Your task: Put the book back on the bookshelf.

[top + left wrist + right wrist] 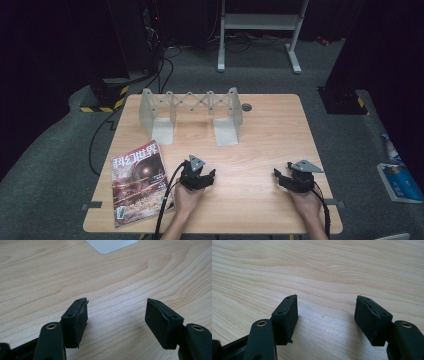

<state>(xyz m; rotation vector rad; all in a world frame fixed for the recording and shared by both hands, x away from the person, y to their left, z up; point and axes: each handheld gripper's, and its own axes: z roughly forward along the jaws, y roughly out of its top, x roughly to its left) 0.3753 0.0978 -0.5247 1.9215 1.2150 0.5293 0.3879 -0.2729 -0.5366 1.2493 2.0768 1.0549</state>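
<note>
Starting with the high view, you hold both grippers low over the near half of the table (260, 150), neither touching any object. The left gripper (200, 180) sits just right of the magazine (139, 182), which lies flat along the table's near-left corner. The right gripper (285, 179) rests near the near-right edge, well apart from it. An expandable bookend rack (192, 112) stands empty at the far edge. Judged from this layout, the work is at its opening step: the magazine is not yet grasped, and the rack appears to be its destination. The next move calls for turning the left gripper toward the magazine's right edge and getting a jaw beneath it.

In the left gripper view, the jaws stand spread with bare wood between them; a corner of the rack's base plate (111, 245) shows at the top.

In the right gripper view, the jaws are likewise released over bare wood.

The cover carries the Chinese title 科幻世界; smaller print is illegible.
</note>
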